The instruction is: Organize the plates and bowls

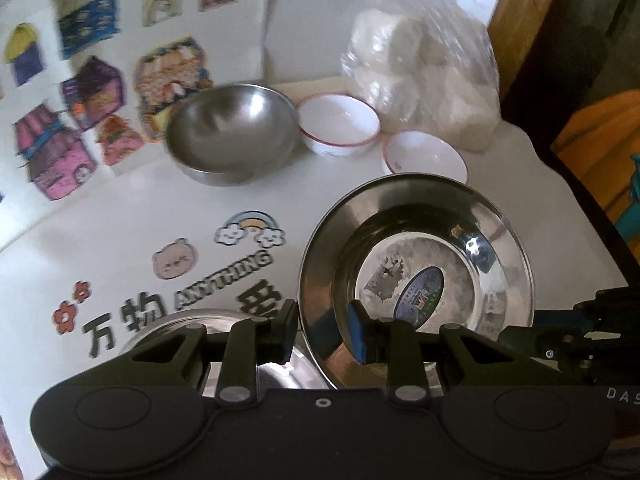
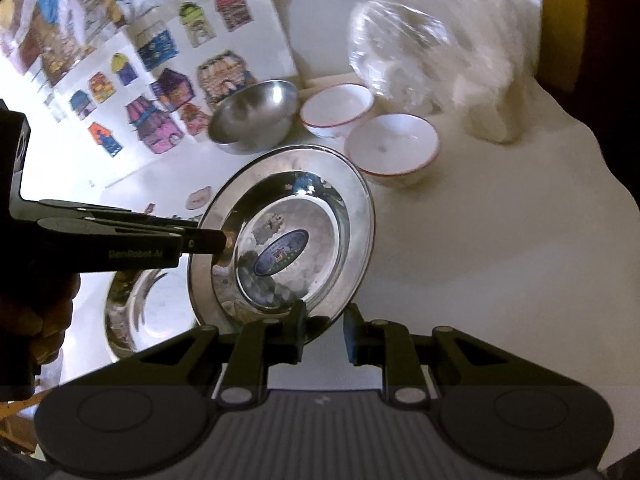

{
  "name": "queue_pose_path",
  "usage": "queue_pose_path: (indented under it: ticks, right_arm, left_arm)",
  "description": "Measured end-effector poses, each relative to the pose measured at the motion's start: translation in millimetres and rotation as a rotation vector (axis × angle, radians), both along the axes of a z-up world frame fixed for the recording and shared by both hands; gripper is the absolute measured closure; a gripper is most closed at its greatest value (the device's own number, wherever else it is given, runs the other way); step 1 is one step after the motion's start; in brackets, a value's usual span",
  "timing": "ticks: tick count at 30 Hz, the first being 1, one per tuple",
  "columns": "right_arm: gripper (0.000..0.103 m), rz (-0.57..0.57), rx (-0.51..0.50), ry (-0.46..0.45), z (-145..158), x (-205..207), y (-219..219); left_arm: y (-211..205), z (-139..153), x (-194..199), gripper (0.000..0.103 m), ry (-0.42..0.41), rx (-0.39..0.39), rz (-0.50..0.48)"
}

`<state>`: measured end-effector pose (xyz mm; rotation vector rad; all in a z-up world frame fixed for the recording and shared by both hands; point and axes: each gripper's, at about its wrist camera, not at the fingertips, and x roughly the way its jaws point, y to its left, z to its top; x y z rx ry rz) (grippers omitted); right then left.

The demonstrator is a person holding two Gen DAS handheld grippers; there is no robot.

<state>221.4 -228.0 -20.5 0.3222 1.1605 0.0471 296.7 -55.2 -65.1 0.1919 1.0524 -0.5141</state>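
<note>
Left wrist view: both tools met at one tilted steel plate, above a second plate on the desk.

The plate [image 1: 416, 256] stood tilted off the desk [image 1: 120, 240], its rim between the fingers of the left tool [image 1: 324, 332], which pinched its left edge. In the right wrist view the right tool [image 2: 324, 330] straddled the near rim with a gap on its right finger, so I judged it spread, not yet gripping. The second plate [image 1: 224, 328] lay flat just left and below the held one, nearer the left tool. I judged the coming move to hinge on this: the held plate had to level out and shift left to stack. The steel bowl [image 1: 232, 132] and two white bowls [image 1: 340, 124] sat well apart behind.
</note>
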Motion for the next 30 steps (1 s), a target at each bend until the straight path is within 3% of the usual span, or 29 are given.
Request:
queue_pose_path:
  ticks: [7,17,30]
  right_arm:
    - [0.081,0.124,0.026,-0.023,2.8,7.4,31.5]
    - [0.081,0.298,0.058,-0.016,-0.6,24.4,80.6]
    - [0.08,0.397,0.071,0.026,-13.7,40.9,111.9]
  left_arm:
    - [50.4,5.8,-16.5,0.074,-0.006,-0.017,0.119]
    - [102.4,3.5,-31.5,0.074,0.01,0.02,0.262]
    - [132.7,-6.0,-39.8,0.074,0.038,0.065,0.34]
